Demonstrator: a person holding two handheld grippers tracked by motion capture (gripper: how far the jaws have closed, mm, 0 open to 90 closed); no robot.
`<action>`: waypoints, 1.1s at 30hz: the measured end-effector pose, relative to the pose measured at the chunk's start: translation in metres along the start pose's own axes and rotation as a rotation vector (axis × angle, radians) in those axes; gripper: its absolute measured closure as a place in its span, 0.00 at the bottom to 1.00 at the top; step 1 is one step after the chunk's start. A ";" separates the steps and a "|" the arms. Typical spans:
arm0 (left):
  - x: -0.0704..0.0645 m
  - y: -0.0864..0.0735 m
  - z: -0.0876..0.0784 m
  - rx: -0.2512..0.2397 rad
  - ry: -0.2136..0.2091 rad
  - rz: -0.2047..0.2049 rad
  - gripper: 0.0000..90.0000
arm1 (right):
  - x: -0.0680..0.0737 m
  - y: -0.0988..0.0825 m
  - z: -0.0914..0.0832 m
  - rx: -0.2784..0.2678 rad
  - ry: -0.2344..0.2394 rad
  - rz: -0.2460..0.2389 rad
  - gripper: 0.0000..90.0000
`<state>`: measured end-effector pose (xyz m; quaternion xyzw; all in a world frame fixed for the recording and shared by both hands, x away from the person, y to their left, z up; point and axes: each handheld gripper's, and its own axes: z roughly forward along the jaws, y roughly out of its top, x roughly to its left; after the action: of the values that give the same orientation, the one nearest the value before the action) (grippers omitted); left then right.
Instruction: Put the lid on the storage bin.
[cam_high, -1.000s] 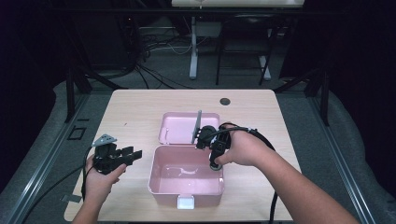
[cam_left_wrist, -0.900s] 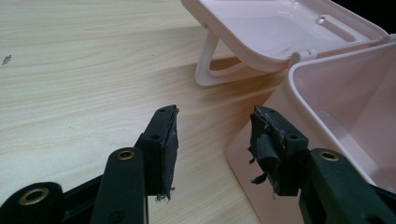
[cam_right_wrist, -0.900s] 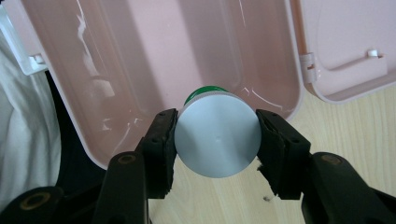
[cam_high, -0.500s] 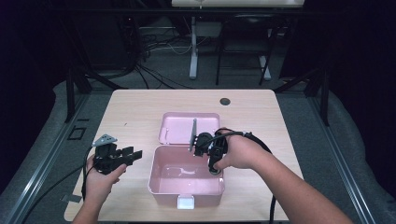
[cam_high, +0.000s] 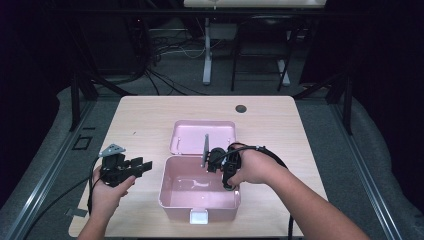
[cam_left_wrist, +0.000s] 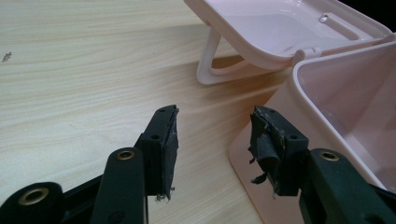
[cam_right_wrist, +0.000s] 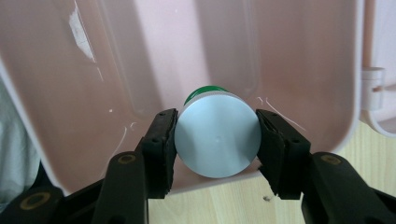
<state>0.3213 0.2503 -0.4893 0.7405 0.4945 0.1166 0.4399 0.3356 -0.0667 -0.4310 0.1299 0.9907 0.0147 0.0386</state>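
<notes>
- In the right gripper view, the right gripper (cam_right_wrist: 215, 140) clamps a round can (cam_right_wrist: 217, 140) by its silver end at frame centre, over the pink box (cam_right_wrist: 116, 56); the can's green body is mostly hidden, with no label readable.
- The left gripper (cam_left_wrist: 212, 140), at lower centre, gapes empty beside the box's corner, which is cut off at the right.

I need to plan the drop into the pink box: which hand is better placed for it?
Right. The right gripper is clamped on the silver-capped can above the pink box; the left gripper waits open and empty beside the box's outer wall.
</notes>
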 end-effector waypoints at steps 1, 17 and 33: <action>0.000 0.000 0.000 0.002 -0.002 0.001 0.57 | 0.000 0.000 0.002 0.004 0.004 -0.003 0.56; 0.001 -0.001 0.002 0.006 0.002 -0.001 0.57 | 0.001 0.007 0.024 0.043 0.004 -0.021 0.56; 0.002 -0.002 0.003 0.005 0.004 -0.006 0.57 | 0.001 0.009 0.035 0.055 -0.002 -0.023 0.56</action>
<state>0.3229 0.2505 -0.4927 0.7400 0.4978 0.1156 0.4373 0.3403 -0.0567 -0.4660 0.1198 0.9921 -0.0131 0.0361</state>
